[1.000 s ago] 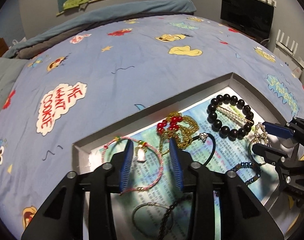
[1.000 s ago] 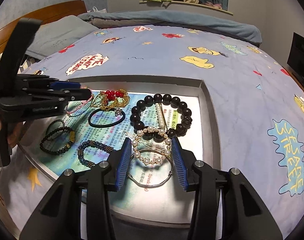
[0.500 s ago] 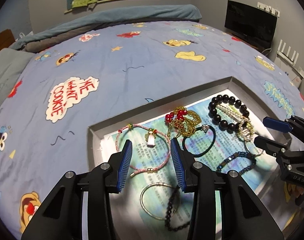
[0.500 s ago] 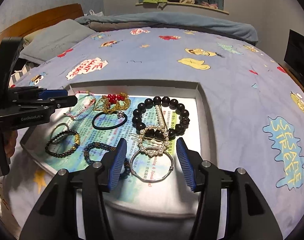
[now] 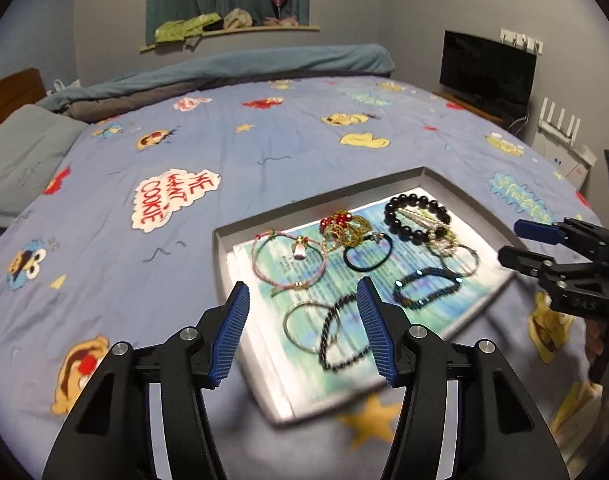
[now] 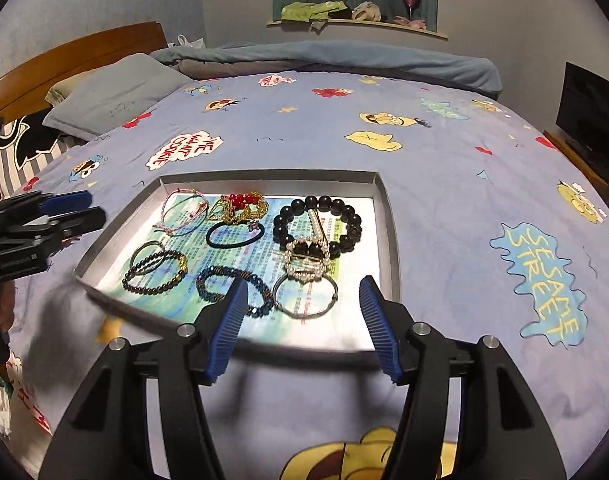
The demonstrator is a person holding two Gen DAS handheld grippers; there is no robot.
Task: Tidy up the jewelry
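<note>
Both tools now sit higher and farther back from the tray (image 6: 386,216) than a second ago; the left hand-held gripper (image 5: 302,334) no longer straddles the pink cord bracelet (image 5: 288,264); the right hand-held gripper (image 6: 302,324) has left the pearl piece (image 6: 308,260); both jaws are opening, nothing between them.

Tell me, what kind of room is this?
It looks like a bedroom. There is a big bed with a cartoon cover, a grey pillow by a wooden headboard, and a tray of bracelets lying on the bed.
</note>
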